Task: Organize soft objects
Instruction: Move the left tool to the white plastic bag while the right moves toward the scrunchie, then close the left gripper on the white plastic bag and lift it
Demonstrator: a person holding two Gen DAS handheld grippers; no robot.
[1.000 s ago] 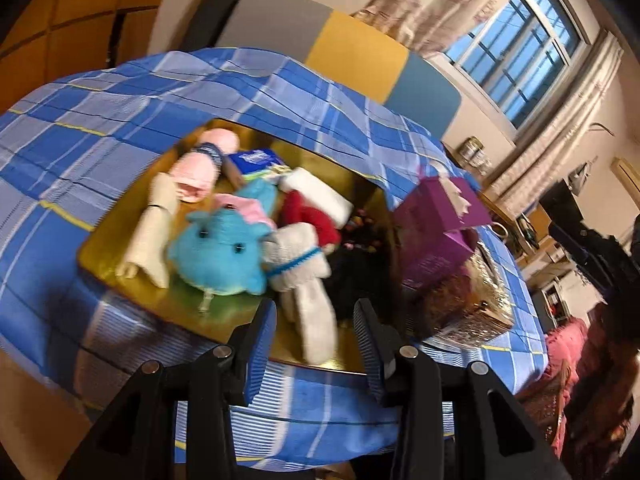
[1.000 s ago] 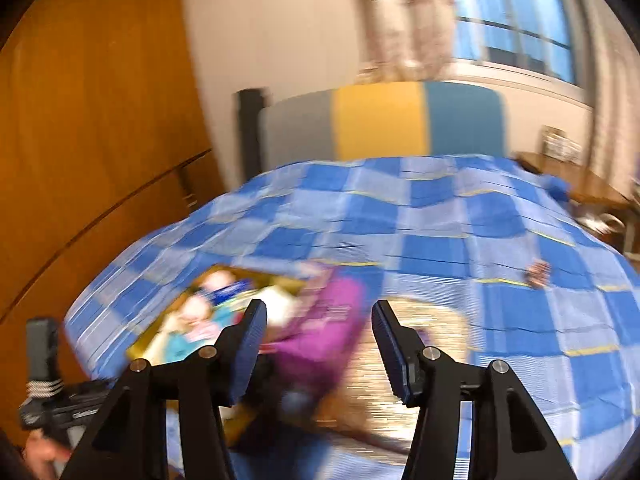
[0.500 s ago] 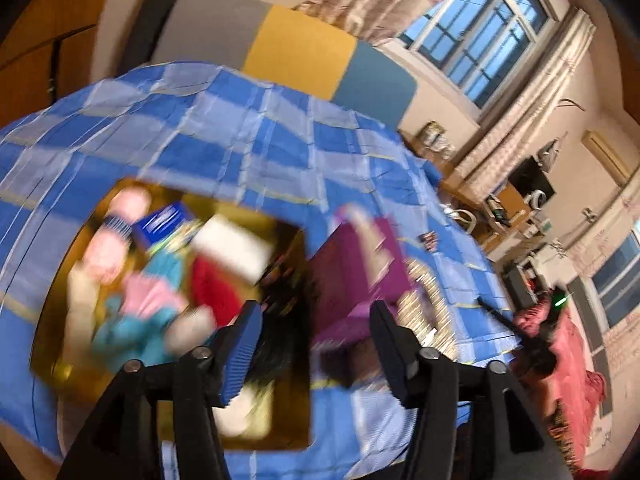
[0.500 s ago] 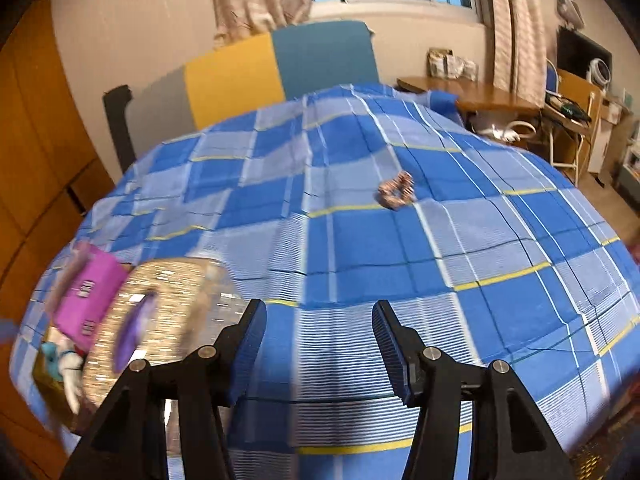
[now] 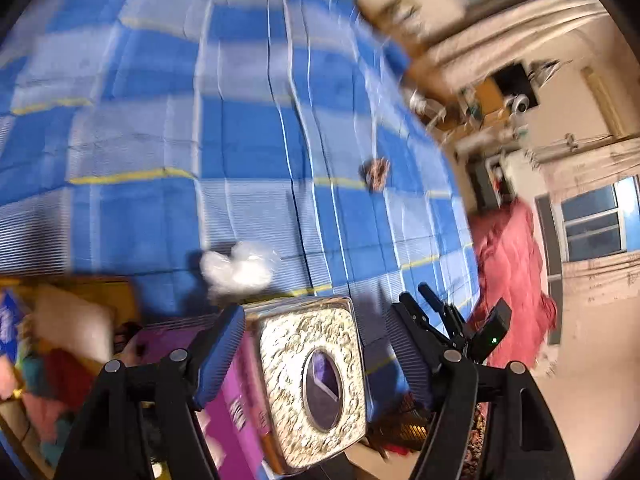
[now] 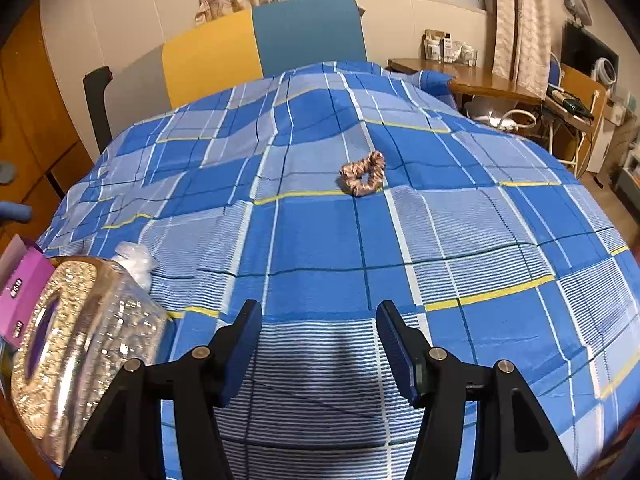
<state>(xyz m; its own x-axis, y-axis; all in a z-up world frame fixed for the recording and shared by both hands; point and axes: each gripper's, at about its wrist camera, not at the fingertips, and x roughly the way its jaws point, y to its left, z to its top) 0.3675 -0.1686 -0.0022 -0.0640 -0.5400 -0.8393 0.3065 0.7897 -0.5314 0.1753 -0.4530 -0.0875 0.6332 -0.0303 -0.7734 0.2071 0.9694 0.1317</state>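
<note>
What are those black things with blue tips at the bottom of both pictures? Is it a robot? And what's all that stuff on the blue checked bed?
It's not a robot. A person holds a claw in each hand, and a small camera on each claw looks out along its two fingers. One picture comes from the left claw, the other from the right claw.

Both claws are opening and neither holds anything. The shiny gold box sits just below the left claw, not pinched.

On the blue checked cover lie a pinkish-brown scrunchie and a crumpled white plastic bag. Beside the gold box is a purple box. At the blurry left edge of the left claw's picture sits a tray of soft toys.
</note>
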